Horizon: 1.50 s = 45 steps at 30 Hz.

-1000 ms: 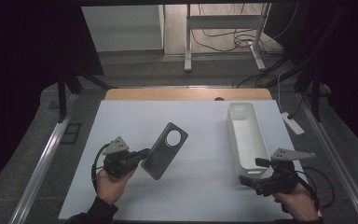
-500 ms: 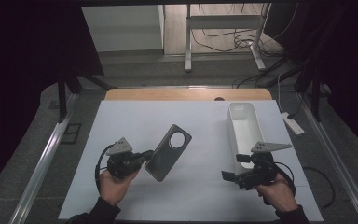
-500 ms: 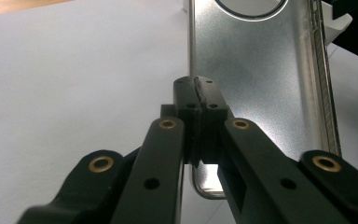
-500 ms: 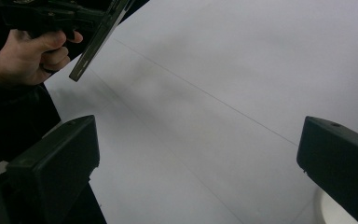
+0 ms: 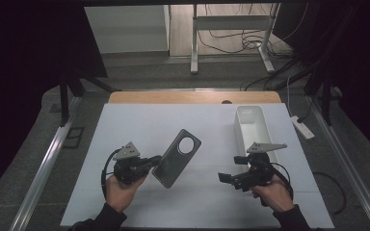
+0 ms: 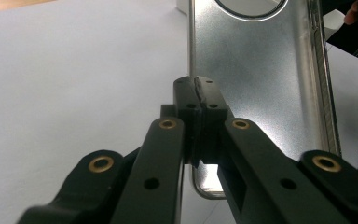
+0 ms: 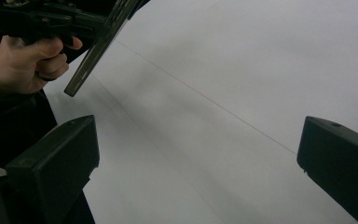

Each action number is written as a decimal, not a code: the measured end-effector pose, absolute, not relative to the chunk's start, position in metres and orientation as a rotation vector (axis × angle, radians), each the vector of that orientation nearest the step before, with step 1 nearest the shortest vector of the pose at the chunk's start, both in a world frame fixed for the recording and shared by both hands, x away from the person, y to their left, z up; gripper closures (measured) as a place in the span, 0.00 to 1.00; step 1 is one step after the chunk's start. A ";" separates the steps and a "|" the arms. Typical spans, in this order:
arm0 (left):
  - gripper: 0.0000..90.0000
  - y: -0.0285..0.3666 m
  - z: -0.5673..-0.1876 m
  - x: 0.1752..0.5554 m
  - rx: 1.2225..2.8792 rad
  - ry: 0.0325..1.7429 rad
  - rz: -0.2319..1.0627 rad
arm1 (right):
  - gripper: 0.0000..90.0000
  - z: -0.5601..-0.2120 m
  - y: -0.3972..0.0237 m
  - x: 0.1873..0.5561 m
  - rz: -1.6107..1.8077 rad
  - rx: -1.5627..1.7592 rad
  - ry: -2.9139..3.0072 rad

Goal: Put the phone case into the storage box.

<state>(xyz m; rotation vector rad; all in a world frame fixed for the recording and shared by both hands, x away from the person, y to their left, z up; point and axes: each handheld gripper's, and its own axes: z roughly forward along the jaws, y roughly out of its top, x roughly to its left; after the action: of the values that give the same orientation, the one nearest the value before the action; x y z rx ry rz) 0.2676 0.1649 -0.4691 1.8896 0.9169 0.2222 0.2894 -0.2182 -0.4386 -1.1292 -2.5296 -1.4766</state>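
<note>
A clear phone case point(image 5: 176, 158) with a round camera hole is held tilted above the white table, left of centre. My left gripper point(image 5: 155, 161) is shut on its long left edge; in the left gripper view the case point(image 6: 261, 74) rises behind the pinched jaws of that gripper point(image 6: 199, 100). My right gripper point(image 5: 227, 178) hovers low over the table at the right, pointing left toward the case, with its jaws wide apart and nothing between them. In the right gripper view the case point(image 7: 102, 42) shows edge-on at the upper left, held by the other hand, beyond the gap of my right gripper point(image 7: 198, 154).
A white oblong tray point(image 5: 253, 127) lies at the right back of the white table sheet point(image 5: 139, 125). A power strip point(image 5: 301, 127) sits off the table's right edge. Cables and a metal frame stand on the floor behind.
My right gripper has moved left across the table, away from the tray and toward the case. The left gripper and the case have stayed nearly still.
</note>
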 end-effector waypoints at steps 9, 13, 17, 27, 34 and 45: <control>0.99 0.158 -0.471 0.269 1.903 0.908 0.212 | 0.00 -0.446 -0.194 0.300 -1.454 -1.113 -2.477; 0.99 0.155 -0.472 0.269 1.916 0.908 0.221 | 0.00 -0.449 -0.184 0.304 -1.456 -1.105 -2.448; 0.99 0.152 -0.473 0.269 1.929 0.904 0.225 | 0.00 -0.450 -0.177 0.305 -1.459 -1.091 -2.420; 0.99 0.141 -0.475 0.269 1.946 0.890 0.240 | 0.00 -0.453 -0.161 0.312 -1.416 -1.111 -2.355; 0.99 0.135 -0.477 0.268 1.943 0.884 0.253 | 0.00 -0.456 -0.151 0.316 -1.415 -1.150 -2.259; 0.99 0.131 -0.477 0.268 1.934 0.881 0.252 | 0.17 -0.463 -0.136 0.322 -1.384 -1.216 -2.187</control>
<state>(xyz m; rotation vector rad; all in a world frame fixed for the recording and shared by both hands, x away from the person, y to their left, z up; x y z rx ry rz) 0.2678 0.1312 -0.4768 1.9339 0.8808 0.2516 0.3225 -0.1361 -0.4635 -1.2158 -2.1875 -1.3836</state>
